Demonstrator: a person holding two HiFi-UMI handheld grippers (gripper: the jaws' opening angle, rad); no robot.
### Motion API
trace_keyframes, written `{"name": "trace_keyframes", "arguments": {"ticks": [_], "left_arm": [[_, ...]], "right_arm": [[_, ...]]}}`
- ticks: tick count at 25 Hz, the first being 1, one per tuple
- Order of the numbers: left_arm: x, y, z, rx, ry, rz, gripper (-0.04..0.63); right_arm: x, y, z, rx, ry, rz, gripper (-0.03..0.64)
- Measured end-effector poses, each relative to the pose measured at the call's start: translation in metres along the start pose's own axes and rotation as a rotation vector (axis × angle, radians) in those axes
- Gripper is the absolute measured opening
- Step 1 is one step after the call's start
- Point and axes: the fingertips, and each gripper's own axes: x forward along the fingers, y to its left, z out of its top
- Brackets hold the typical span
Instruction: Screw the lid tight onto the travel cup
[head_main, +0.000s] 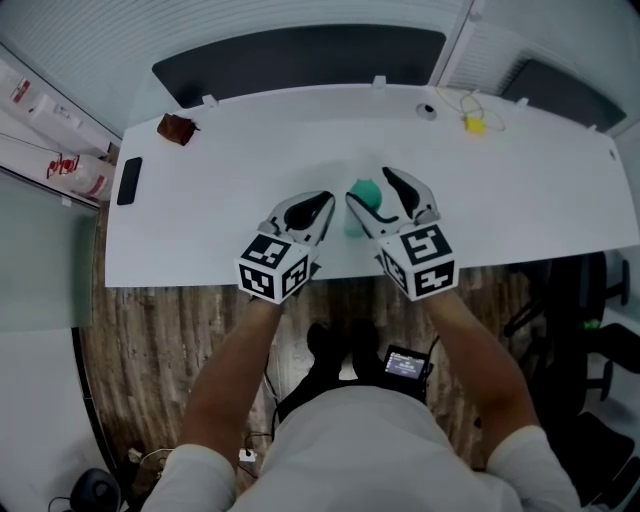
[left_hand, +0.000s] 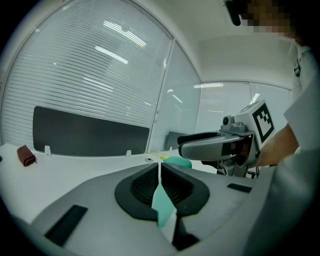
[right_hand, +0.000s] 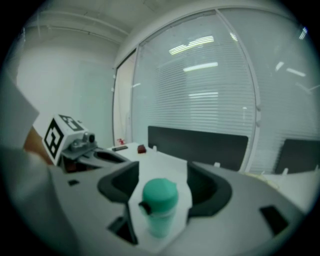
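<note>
**Approach to the cup before the tightening turn.** The travel cup (right_hand: 160, 224) stands upright on the white surface (head_main: 250, 140), toward its front edge, with the green lid (right_hand: 160, 192) sitting on top. We cannot tell how far the thread is run home.

The right gripper (right_hand: 162, 167) has its fingers (right_hand: 117, 186) wide, one on each side of the cup and clear of it, so it holds nothing. The left gripper (left_hand: 159, 169) sits just beside the cup. Its fingers (left_hand: 140, 189) are drawn together to a narrow slit with nothing between them, and the cup shows only beyond them.

We judge the step in hand to be taking hold: one gripper steadies the body while the other turns the lid. To do it well:

- We close the right fingers squarely on the body, low enough to leave the lid and its dark side tab free, and firmly enough that the cup cannot spin.
- We open the left fingers before bringing them over the lid, then grip it level on opposite sides.
- We keep the turning axis upright along the cup, since a tilted grip risks cross-threading or tipping the cup toward the edge of the surface.
- We turn until resistance rises, regripping as needed.
</note>
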Motion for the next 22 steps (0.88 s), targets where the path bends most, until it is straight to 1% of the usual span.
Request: {"name": "trace_keyframes", "arguments": {"ticks": [4, 6, 8, 12, 14, 18, 22], "left_arm": [[-0.005, -0.003, 0.004, 0.005, -0.006, -0.002, 0.032], [-0.006, -0.006, 0.008, 0.011, -0.012, -0.003, 0.032], [-0.009, -0.009, 0.014, 0.020, -0.020, -0.004, 0.032], [-0.016, -0.019, 0.028, 0.041, -0.042, -0.012, 0.032], [-0.020, -0.024, 0.033, 0.050, -0.050, -0.019, 0.032], [-0.025, -0.035, 0.043, 0.057, -0.063, -0.029, 0.032], [-0.033, -0.044, 0.051, 0.059, -0.073, -0.030, 0.032]], "right_arm": [[-0.008, -0.003, 0.004, 0.004, -0.009, -0.009, 0.308], [-0.013, -0.004, 0.006, 0.009, -0.015, -0.015, 0.296], [-0.019, -0.007, 0.010, 0.018, -0.028, -0.023, 0.264], [-0.036, -0.014, 0.020, 0.037, -0.057, -0.050, 0.160], [-0.044, -0.016, 0.023, 0.039, -0.062, -0.064, 0.119], [-0.056, -0.020, 0.029, 0.033, -0.066, -0.082, 0.078], [-0.068, -0.021, 0.034, 0.025, -0.075, -0.089, 0.055]]}}
